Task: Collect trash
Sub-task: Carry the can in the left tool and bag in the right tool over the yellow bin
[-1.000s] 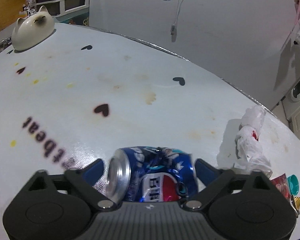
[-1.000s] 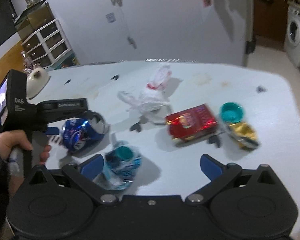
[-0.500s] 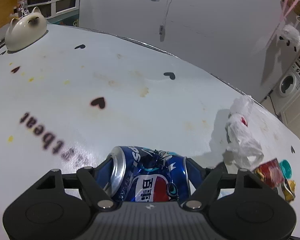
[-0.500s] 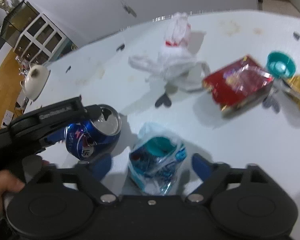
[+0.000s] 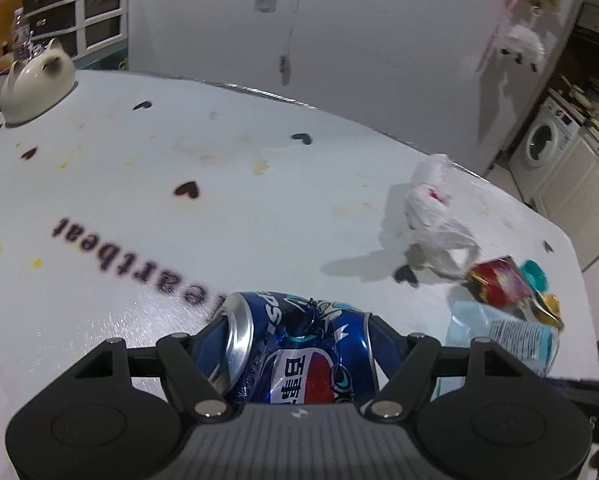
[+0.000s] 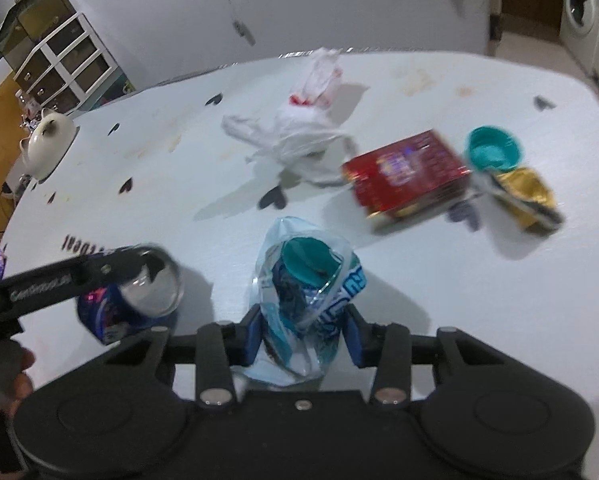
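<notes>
Tabletop (image 5: 259, 208): both grippers angled steeply downward

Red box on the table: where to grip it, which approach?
Grip the red box across its two long side edges, coming from above. It lies flat, broad face up, so only the thin sides offer opposing faces. The teal cap and gold wrapper crowd its right end.

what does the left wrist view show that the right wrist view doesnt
Only the left wrist view: the can's printed side, clamped between the left gripper pads.

Only the right wrist view: the right gripper, whose jaws have just been closing around the crushed bottle, and the hand carrying the left gripper.

Both: the white plastic bag, red box, teal cap, cat-shaped dish.
</notes>
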Action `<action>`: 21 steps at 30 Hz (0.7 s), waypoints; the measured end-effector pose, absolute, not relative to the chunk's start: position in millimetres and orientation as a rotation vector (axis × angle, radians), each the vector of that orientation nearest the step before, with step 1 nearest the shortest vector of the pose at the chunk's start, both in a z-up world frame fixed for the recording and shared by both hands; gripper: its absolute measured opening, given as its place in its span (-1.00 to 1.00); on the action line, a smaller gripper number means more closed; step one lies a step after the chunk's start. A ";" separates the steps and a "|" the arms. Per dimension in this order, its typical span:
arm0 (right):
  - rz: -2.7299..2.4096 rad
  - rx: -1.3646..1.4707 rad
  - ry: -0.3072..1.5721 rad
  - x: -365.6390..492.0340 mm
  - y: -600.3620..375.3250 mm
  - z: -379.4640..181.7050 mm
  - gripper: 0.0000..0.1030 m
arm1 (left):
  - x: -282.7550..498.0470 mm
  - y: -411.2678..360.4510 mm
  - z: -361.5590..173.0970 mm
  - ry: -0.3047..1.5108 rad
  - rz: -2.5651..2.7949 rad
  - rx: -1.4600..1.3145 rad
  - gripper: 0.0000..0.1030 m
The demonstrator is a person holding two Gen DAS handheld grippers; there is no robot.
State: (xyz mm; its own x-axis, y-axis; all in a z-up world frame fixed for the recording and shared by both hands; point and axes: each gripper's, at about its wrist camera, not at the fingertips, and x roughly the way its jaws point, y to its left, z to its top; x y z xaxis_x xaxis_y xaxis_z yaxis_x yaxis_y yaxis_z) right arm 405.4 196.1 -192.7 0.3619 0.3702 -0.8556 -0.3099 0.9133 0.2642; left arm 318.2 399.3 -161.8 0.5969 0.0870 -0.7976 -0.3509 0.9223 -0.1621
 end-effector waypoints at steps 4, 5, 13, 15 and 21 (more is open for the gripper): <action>0.418 0.026 1.077 394.5 179.6 -180.4 -0.19 | 305.1 385.2 -152.7 0.888 0.222 -0.302 0.43; 0.415 0.021 1.069 391.4 175.6 -177.6 -0.20 | 301.9 381.2 -150.1 0.884 0.214 -0.294 0.43; 0.378 -0.033 0.991 362.8 146.2 -149.5 -0.20 | 277.3 351.3 -127.8 0.845 0.178 -0.232 0.43; 0.367 -0.040 0.975 356.6 139.0 -142.1 -0.20 | 270.9 343.8 -123.2 0.839 0.173 -0.212 0.43; 0.345 -0.070 0.925 337.3 121.7 -123.1 -0.20 | 251.5 325.5 -112.0 0.823 0.165 -0.201 0.43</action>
State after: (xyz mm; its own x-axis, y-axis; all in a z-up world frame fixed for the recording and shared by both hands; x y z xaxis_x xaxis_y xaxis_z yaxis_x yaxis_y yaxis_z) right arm 337.3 121.7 -123.1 0.5515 0.2612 -0.7922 -0.3208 0.9431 0.0876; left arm 251.5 325.5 -112.0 0.6692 0.0678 -0.7399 -0.2233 0.9682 -0.1132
